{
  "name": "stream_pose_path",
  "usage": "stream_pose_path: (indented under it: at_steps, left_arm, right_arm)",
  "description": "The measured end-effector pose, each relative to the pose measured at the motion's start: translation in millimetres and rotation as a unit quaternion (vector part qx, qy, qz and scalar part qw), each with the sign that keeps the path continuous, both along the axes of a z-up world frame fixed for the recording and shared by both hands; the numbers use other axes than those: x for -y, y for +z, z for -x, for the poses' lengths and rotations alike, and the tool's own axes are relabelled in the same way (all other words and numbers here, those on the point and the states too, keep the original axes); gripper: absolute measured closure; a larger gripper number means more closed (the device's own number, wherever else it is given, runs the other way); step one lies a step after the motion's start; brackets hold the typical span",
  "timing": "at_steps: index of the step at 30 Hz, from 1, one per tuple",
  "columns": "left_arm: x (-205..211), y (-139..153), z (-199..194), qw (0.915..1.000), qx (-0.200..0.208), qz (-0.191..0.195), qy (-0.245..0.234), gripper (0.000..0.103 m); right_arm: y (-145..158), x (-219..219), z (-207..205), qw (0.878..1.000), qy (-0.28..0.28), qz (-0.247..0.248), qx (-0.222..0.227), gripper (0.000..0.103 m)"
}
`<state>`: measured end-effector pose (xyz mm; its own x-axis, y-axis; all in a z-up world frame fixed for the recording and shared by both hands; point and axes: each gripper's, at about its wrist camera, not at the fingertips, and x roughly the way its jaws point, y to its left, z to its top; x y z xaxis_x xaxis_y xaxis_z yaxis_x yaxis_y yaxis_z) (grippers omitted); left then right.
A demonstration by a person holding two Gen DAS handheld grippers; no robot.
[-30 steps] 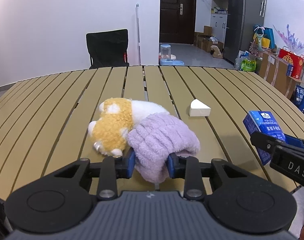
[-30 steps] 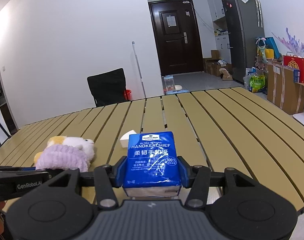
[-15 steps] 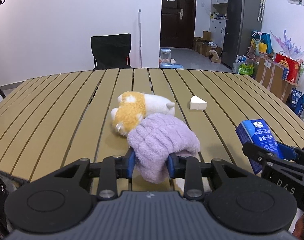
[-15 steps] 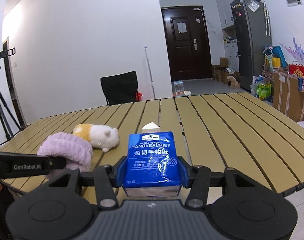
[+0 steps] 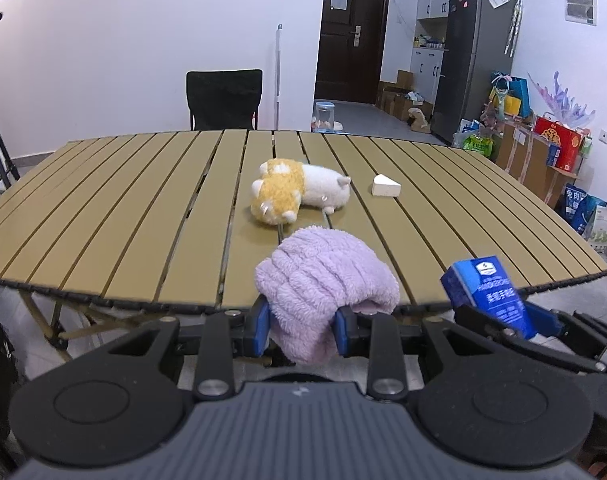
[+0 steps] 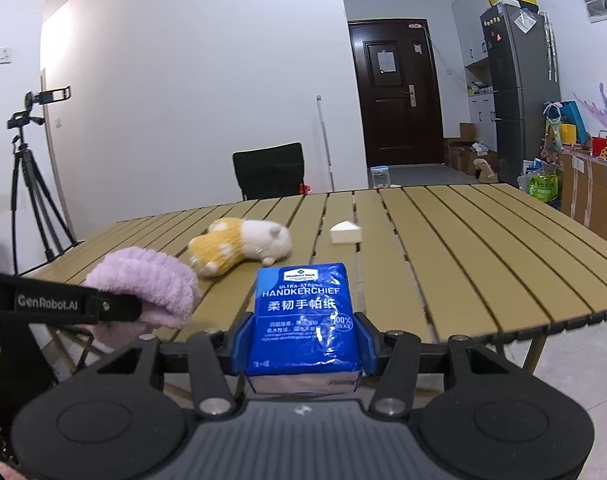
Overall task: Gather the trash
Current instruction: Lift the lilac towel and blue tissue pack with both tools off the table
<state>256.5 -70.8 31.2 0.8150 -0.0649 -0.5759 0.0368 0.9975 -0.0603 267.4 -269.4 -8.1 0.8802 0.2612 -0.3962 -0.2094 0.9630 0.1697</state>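
Note:
My left gripper (image 5: 302,330) is shut on a fluffy purple cloth (image 5: 323,280), held just off the near edge of the slatted table (image 5: 123,216). The same purple cloth (image 6: 143,284) shows at the left of the right wrist view. My right gripper (image 6: 303,346) is shut on a blue handkerchief tissue pack (image 6: 303,316), also past the table's near edge; the tissue pack (image 5: 487,294) appears at the lower right of the left wrist view. A yellow and white plush toy (image 5: 295,192) and a white wedge-shaped piece (image 5: 385,187) lie on the table.
A black chair (image 5: 223,98) stands behind the table. A camera tripod (image 6: 31,184) is at the left. A dark door (image 6: 399,92), a fridge (image 6: 519,92) and boxes and bags (image 5: 543,152) fill the right side of the room.
Both grippers have pulled back from over the table to beyond its near edge, carrying the purple cloth and the tissue pack. The plush toy and white wedge stay on the table, now farther away.

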Motion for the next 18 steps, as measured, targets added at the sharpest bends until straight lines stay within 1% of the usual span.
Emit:
stream_pose_path:
  at_steps: [3,6,11,18]
  left_arm:
    - [-8.7,-2.8,15.8,1.0000,-0.001,0.006,-0.001,0.071]
    - [-18.7,-8.1,30.1,0.9999,-0.005,0.015,0.000,0.072]
    - [-33.7,-21.4,50.8,0.9997,-0.018,0.019,0.004,0.072]
    - [-53.7,-48.0,75.5,0.9987,-0.043,0.024,0.013,0.072]
  right_arm:
    - [-8.8,-6.7,17.5,1.000,0.010,-0.007,0.000,0.052]
    - [-19.4,-14.4,34.8,1.000,0.015,-0.003,-0.013,0.052]
    - [-37.0,-27.1,54.8,0.999,0.026,0.004,-0.042,0.052]
    - [-62.8,-40.2,74.5,0.995,0.036,0.018,-0.090,0.052]
